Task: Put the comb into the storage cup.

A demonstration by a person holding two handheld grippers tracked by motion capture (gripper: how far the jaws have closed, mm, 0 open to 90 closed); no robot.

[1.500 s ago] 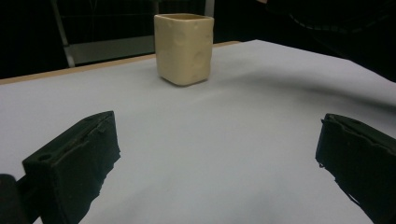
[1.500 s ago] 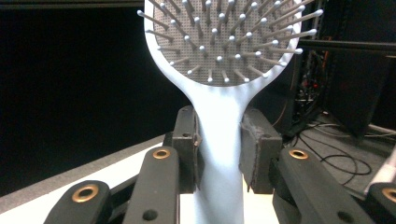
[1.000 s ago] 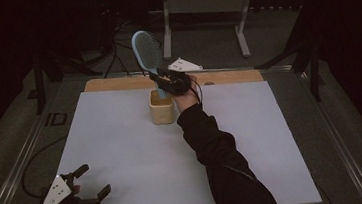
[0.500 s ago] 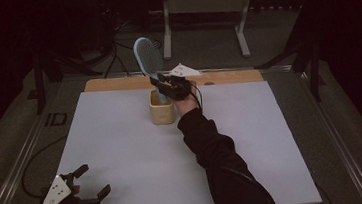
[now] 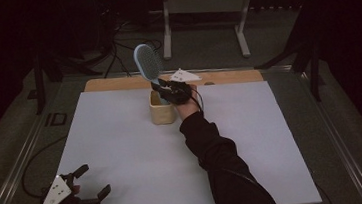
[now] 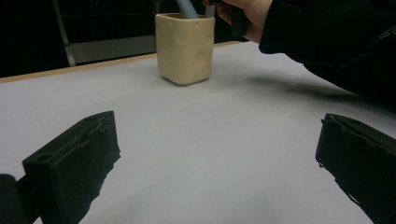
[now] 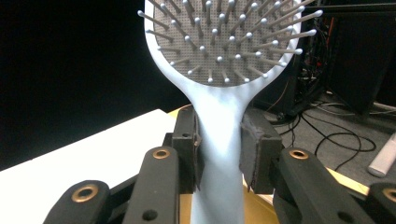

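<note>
With right gripper (image 7: 219, 154) clamped on hairbrush (image 5: 148, 67) neck, brush stands upright, handle end down inside cream cup (image 5: 161, 109) at far side of counter (image 5: 123, 152). Brush looks light, stiff plastic, smooth handle, so likely slippery; pads (image 7: 252, 154) sit on narrow neck just below bristle head, best hold, avoids bristles. Cup looks ceramic, may tip if handle knocks wall. Left gripper (image 5: 84, 189) idle at near left corner, jaws apart, empty.
</note>
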